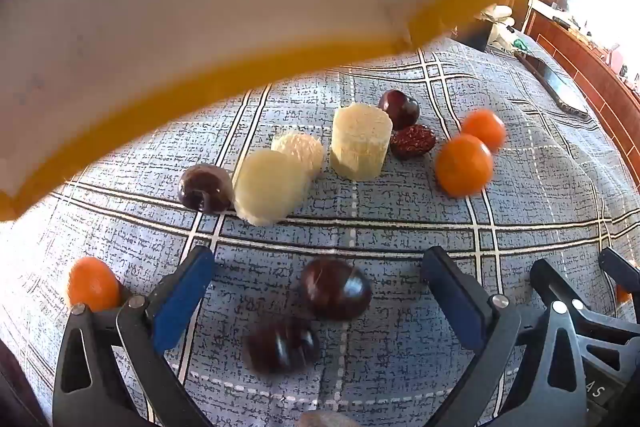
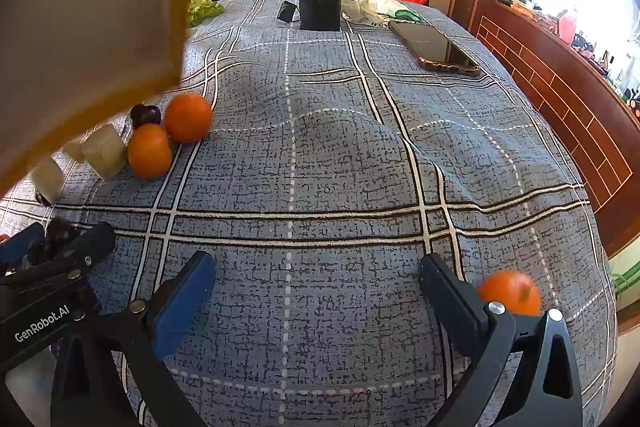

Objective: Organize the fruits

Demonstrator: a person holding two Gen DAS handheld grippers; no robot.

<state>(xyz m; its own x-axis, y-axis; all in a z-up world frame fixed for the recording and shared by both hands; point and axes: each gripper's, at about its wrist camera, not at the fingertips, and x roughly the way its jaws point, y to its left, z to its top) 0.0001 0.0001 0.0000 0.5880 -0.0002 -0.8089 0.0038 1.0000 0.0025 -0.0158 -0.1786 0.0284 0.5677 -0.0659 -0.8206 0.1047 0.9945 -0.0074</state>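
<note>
With fruit loose on the plaid cloth (image 2: 320, 147), the left gripper (image 1: 320, 287) hangs wide open over a dark plum (image 1: 335, 289) near the cloth's near edge, apparently ready to descend and close, while the right gripper (image 2: 316, 291) gapes empty.

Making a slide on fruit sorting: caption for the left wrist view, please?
Open left gripper hovers over two dark plums on a plaid cloth, oranges and pale cylinders beyond.

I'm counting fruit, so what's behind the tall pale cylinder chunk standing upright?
Behind the tall pale cylindrical fruit chunk sit a dark glossy round plum and a wrinkled red date. Anything directly behind its base is hidden.
</note>
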